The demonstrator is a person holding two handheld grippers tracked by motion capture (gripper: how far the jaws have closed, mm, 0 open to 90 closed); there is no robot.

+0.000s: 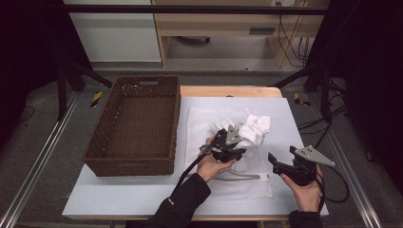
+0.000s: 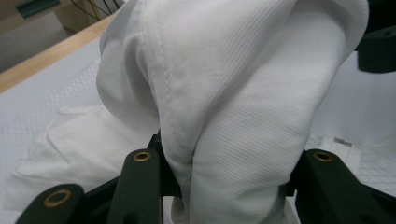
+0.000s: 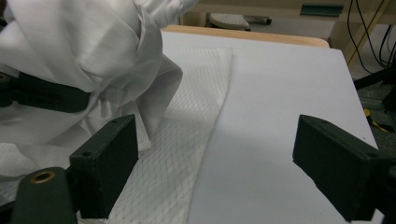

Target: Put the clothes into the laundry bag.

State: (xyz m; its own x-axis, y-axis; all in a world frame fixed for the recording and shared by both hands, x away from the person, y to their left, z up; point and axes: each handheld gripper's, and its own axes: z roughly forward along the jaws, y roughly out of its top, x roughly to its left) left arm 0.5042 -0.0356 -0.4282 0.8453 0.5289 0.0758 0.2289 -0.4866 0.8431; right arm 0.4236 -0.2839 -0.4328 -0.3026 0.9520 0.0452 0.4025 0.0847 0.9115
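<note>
White garment gathered, basket waiting

The left gripper (image 1: 231,142) clamps a bunched white garment (image 1: 254,127) over the mesh bag (image 1: 202,124) at mid-table; the right gripper (image 1: 285,159) hovers near it, jaws wide and empty. The wicker basket (image 1: 97,142) on the left holds nothing yet. No readable writing anywhere.

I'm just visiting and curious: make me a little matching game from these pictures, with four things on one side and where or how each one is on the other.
1. wicker basket
2. white garment
3. right gripper
4. mesh bag

a. jaws open, nothing between them
b. flat on the table, under the cloth
c. bunched between the left gripper's jaws
d. empty, at the table's left

Pairs: 1-d, 2-c, 3-a, 4-b
</note>
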